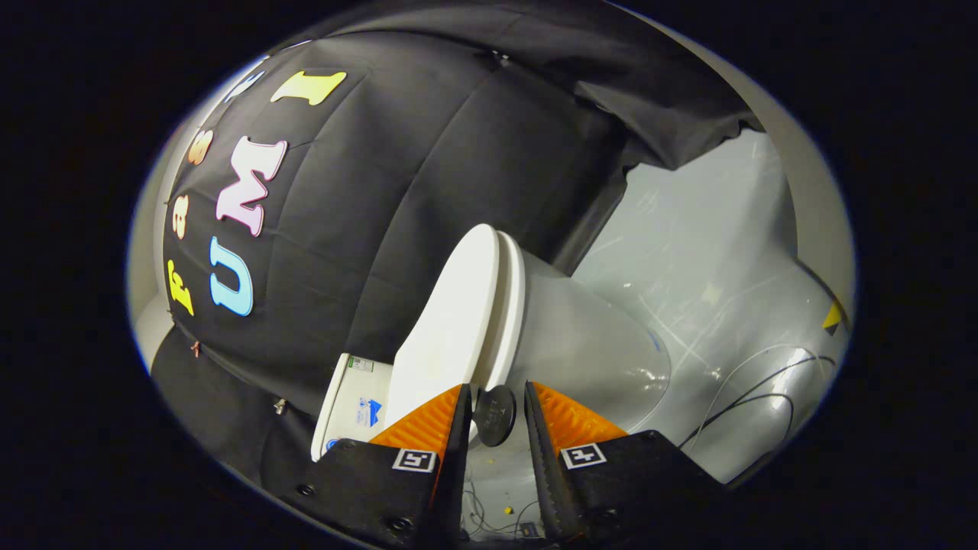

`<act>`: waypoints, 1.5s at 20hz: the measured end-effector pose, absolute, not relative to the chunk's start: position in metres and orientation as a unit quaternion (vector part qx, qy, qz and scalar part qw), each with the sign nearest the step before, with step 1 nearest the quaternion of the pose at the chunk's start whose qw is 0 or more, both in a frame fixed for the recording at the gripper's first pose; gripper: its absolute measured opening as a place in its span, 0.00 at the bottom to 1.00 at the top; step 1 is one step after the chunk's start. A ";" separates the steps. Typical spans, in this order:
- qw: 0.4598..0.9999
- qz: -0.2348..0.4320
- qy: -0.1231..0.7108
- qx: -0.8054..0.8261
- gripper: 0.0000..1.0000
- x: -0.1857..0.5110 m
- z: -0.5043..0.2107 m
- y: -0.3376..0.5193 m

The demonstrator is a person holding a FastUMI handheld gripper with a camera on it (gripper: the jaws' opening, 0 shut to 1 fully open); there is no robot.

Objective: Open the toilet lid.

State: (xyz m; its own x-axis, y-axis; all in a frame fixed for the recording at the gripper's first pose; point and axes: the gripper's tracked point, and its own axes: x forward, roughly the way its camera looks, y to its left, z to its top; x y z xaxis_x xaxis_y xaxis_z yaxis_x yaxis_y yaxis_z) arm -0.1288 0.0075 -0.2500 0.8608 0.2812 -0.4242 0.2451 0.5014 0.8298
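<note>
Orange ribbed gripper (495, 405), fingers parted and empty, faces the closed white plastic toilet lid (451, 321) just ahead.

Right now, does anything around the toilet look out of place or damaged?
Loose cables lie on the floor beside the toilet bowl. The toilet lid looks intact. The gripper has its jaws apart around a dark round pad.
</note>
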 end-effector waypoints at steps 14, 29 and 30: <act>0.778 0.018 0.250 0.576 0.14 -0.127 -0.255 0.008; 0.834 0.006 0.255 0.489 0.05 -0.121 -0.213 0.015; 0.842 0.008 0.249 0.479 0.05 -0.120 -0.197 0.018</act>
State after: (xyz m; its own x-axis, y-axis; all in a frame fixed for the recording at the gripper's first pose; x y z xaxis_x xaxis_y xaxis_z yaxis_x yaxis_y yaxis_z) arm -0.1197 0.0183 -0.1968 0.8762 0.2523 -0.4106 0.2241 0.5410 0.8106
